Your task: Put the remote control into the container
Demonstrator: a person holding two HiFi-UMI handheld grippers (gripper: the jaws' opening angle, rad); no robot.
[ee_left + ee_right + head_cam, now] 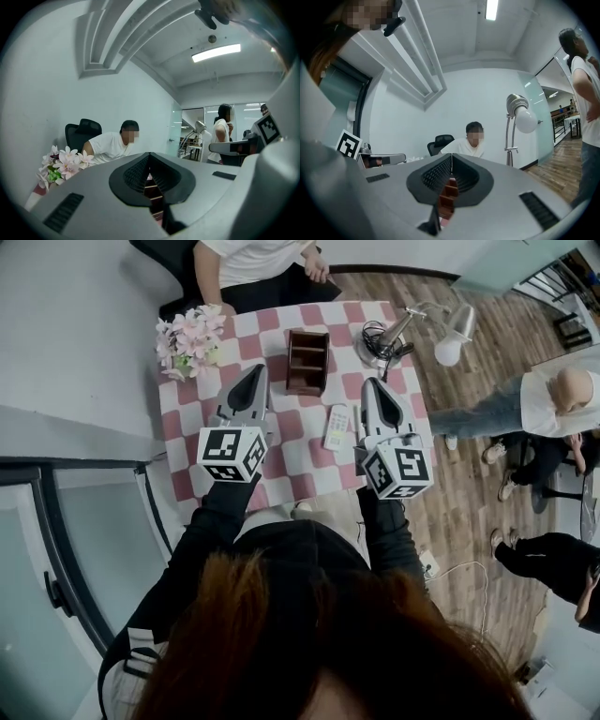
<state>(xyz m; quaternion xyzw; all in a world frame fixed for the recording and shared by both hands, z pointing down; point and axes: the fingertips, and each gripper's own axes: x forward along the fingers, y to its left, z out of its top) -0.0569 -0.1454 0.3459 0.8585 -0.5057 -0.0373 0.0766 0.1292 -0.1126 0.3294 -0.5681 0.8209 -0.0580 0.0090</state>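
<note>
1. Left gripper (255, 371) and right gripper (370, 383) hang over the pink-checked table (291, 470). The remote control (337, 427), a slim white bar with small buttons, lies flat between the 2, just beside the right gripper and short of the brown container (307, 361).
2. Left gripper view: jaws pressed together, nothing gripped.
3. Right gripper view: jaws clenched too, empty, container beyond.

The worktop (300, 465) is showing a pink-and-white check. The container (307, 362) is showing dark brown and the remote control (337, 427) white. The flowers (190, 340) are showing pink and white with green leaves. The left gripper (255, 371) and right gripper (372, 383) are showing grey shells, with black-and-white square markers on their cubes.
</note>
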